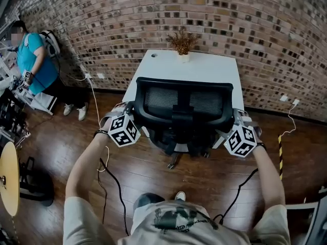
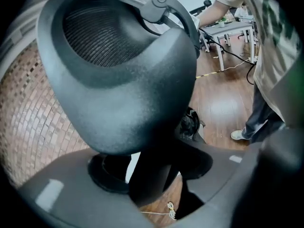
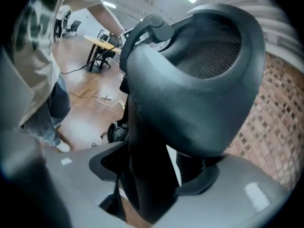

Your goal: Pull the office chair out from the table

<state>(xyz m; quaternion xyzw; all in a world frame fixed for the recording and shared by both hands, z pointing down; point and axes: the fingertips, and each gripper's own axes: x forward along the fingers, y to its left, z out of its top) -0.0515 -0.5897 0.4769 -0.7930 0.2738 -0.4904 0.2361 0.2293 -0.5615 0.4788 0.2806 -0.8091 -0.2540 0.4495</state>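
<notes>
Head view looks down on 1 black office chair (image 1: pixel 184 111) with a mesh back, tucked up against the near end of 1 white table (image 1: pixel 204 68). The table stands with its far end at the brick wall (image 1: pixel 265 34), and 1 small pot of dried plant (image 1: pixel 182 42) sits at that far end. The chair's seat is hidden under its backrest, and part of its base shows on the wooden floor (image 1: pixel 153 182).

2 grippers flank the backrest, 1 at each side, each carrying 1 marker cube. The left gripper (image 1: pixel 130 111) meets the backrest's left edge and the right gripper (image 1: pixel 234 120) meets its right edge.

Left gripper view has the left gripper (image 2: pixel 156 167) with its 2 jaws spread. The dark side of the office chair (image 2: pixel 128 80) runs down between them, with a sliver of white table on one side of it and floor on the other.

Right gripper view gives the same for the right gripper (image 3: pixel 152 175): 2 jaws held apart around the chair's (image 3: pixel 194 94) other side, gaps showing on both flanks.

1 other person (image 1: pixel 33 60) in a teal shirt stands far off at the left by the wall.
</notes>
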